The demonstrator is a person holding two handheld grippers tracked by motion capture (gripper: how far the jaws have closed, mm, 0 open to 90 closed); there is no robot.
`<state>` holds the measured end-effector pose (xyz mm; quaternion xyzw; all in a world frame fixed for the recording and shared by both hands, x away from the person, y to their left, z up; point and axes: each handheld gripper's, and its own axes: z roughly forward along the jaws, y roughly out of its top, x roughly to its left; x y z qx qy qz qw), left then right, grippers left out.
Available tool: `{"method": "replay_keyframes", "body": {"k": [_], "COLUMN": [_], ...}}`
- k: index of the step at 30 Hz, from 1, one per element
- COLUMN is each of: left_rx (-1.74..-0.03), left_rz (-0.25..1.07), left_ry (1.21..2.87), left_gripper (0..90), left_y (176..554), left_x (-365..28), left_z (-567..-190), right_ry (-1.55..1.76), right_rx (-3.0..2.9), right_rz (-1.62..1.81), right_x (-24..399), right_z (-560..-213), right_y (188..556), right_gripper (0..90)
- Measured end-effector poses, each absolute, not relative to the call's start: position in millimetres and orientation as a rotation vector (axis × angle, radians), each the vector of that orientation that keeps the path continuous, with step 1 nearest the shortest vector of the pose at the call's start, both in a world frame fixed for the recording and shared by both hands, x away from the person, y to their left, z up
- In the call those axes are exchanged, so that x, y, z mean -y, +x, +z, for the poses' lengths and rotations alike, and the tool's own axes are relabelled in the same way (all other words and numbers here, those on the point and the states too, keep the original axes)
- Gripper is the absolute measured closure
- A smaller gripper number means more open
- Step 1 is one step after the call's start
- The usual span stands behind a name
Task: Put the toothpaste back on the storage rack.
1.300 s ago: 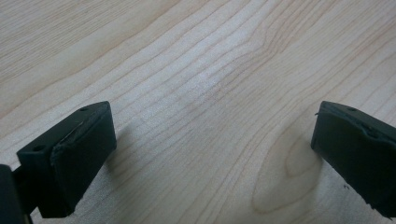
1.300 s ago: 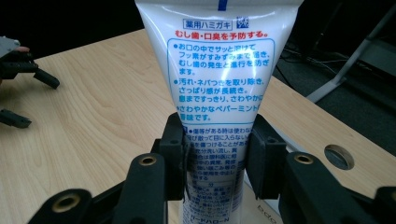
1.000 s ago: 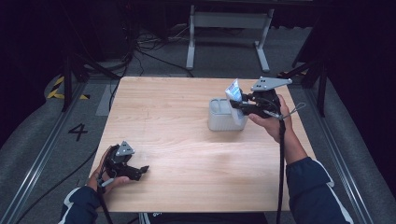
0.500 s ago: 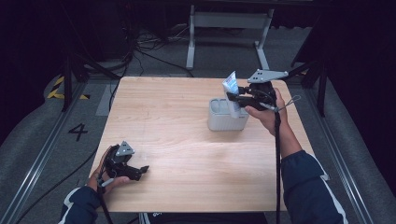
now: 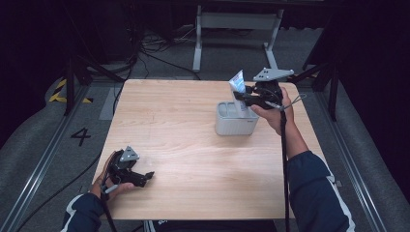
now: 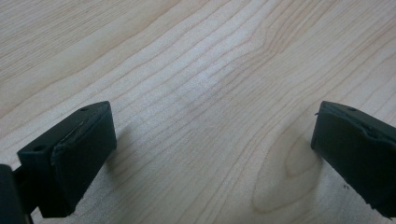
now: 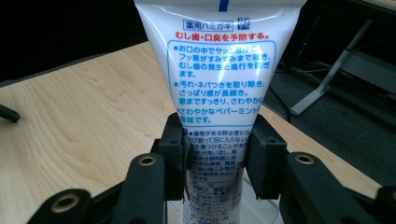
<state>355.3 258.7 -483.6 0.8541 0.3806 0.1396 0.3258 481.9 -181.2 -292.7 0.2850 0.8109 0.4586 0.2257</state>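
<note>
A white toothpaste tube (image 7: 219,70) with blue and red print stands upright, crimped end up, and my right gripper (image 7: 217,158) is shut on its lower half. From above, the tube (image 5: 237,79) and right gripper (image 5: 240,96) hover over the far right part of a grey open box (image 5: 235,123). The tube's cap end is hidden behind the jaws. My left gripper (image 5: 145,178) rests near the table's front left corner. Its jaws (image 6: 210,154) stand wide open over bare wood, with nothing between them.
The wooden table (image 5: 174,125) stretches between the two grippers. A metal stand (image 5: 232,21) and cables lie on the floor beyond the far edge. The right gripper's cable (image 5: 285,159) hangs along the forearm.
My right gripper has carried the tube a little toward the table's far edge, still over the grey box. The left gripper has stayed put.
</note>
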Motion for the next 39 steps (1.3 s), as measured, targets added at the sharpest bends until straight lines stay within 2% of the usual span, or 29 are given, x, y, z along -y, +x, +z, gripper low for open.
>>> {"method": "replay_keyframes", "body": {"k": [39], "left_rx": [-0.998], "left_rz": [0.367], "left_ry": [2.239], "left_gripper": [0.4], "left_y": [355.3], "left_x": [-258.8], "left_z": [-483.5], "right_ry": [0.858], "right_rx": [-2.22], "right_rz": [1.245], "right_x": [183.8], "right_z": [-324.9], "right_y": [506.7], "right_gripper": [62.8]}}
